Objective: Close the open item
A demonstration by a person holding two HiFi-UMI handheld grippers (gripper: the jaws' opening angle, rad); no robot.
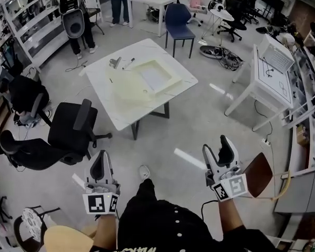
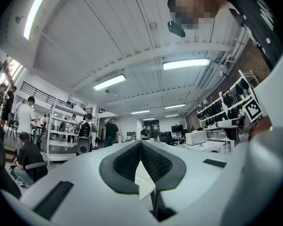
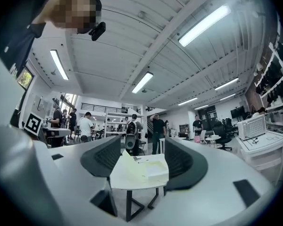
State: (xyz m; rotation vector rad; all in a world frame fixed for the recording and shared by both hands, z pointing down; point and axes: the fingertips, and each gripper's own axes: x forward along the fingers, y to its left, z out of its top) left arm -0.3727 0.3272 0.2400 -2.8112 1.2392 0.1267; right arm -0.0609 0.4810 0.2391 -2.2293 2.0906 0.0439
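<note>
An open pale yellow box (image 1: 147,79) lies on the white table (image 1: 106,83) across the floor from me, its lid folded out flat beside a base with white contents. A small grey clip (image 1: 115,62) and a pen (image 1: 128,63) lie at the table's far edge. My left gripper (image 1: 100,165) hangs low at the bottom left, well short of the table, with its jaws together and nothing between them (image 2: 140,145). My right gripper (image 1: 221,150) hangs at the bottom right, jaws apart and empty; in the right gripper view (image 3: 141,158) the box (image 3: 142,167) shows far off between them.
Black office chairs (image 1: 69,131) stand left of the table, on the floor between it and me. A blue chair (image 1: 178,21) stands behind it, and a white desk (image 1: 273,73) to the right. Shelving (image 1: 31,28), a speaker (image 1: 73,21) and several people are at the back.
</note>
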